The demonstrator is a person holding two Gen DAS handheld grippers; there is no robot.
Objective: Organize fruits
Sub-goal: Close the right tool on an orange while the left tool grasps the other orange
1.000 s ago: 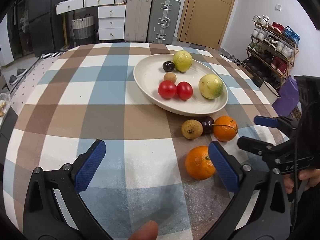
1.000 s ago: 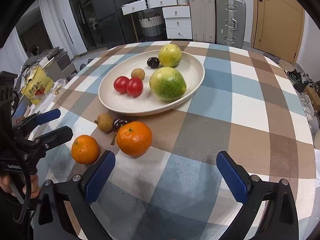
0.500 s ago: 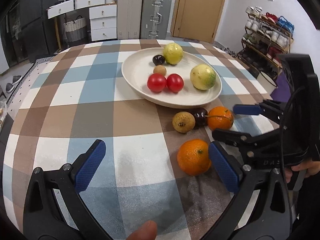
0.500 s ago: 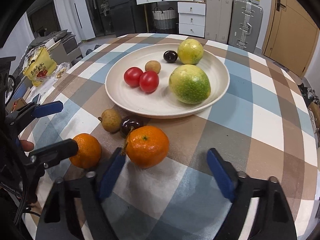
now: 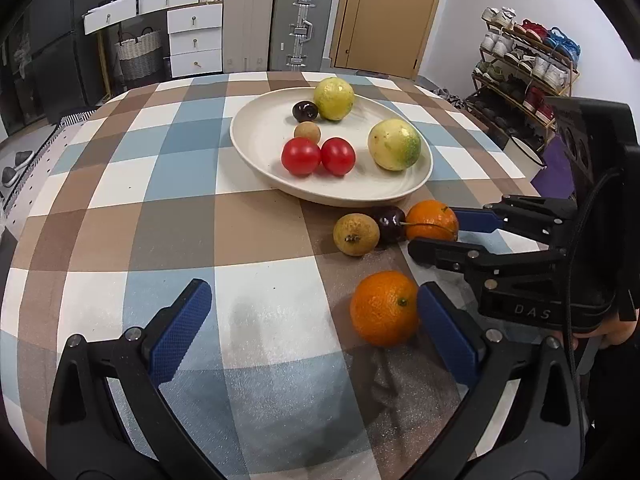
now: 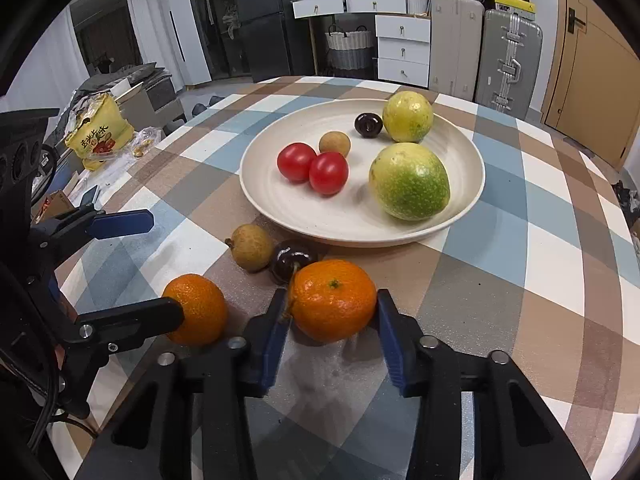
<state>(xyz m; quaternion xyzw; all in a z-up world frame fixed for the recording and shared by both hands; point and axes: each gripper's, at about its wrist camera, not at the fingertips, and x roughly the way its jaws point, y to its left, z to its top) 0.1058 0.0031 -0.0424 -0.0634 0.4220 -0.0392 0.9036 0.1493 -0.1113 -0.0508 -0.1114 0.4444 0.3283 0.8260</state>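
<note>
The worktop wears a brown, blue and white check. A cream plate carries two red tomatoes and yellow-green fruits. Two oranges are bright orange; the cherry dark purple.

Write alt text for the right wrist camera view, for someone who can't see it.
The right gripper is closing its blue-padded jaws around an orange on a checked tablecloth. Beside it lie a second orange, a longan and a dark cherry. Behind, a cream plate holds two tomatoes and other fruit.
</note>
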